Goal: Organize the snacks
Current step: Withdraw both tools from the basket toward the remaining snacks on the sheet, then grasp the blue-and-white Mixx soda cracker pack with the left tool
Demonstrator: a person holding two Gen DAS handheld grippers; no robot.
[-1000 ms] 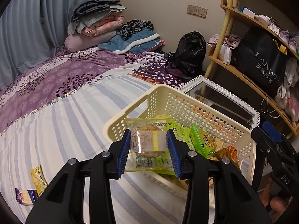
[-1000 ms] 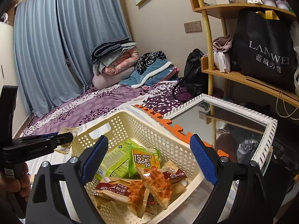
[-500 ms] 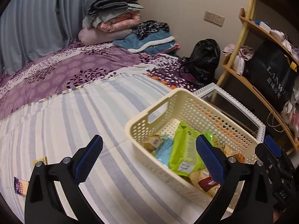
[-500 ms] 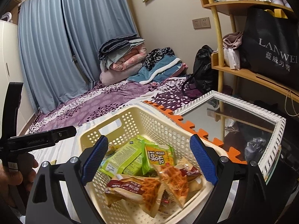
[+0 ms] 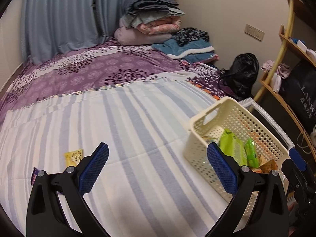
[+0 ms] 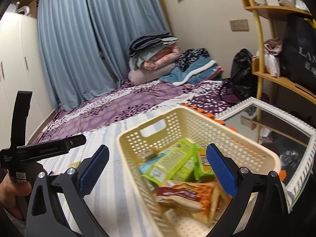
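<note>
- The snacks sit in a cream perforated basket that rests on the striped sheet of the bed, near its right edge.
- Inside the basket, a light green packet lies against a second green packet with a yellow label, and a waffle packet with a red band lies in front of them, nearer the camera.
- A small packet with a pale label sits at the far end of the basket, under the handle slot.
- A yellow snack packet lies flat on the striped sheet, well apart from the basket, and a purple-edged wrapper lies near it, partly hidden behind the left finger.
- The left gripper hangs over the sheet between the yellow packet and the basket, jaws wide apart and holding nothing.
- The right gripper hangs over the near end of the basket, jaws wide apart and empty.
- A white-framed mirror lies just beside the basket on its right.
- Folded quilts are stacked at the far end of the bed against blue curtains.
</note>
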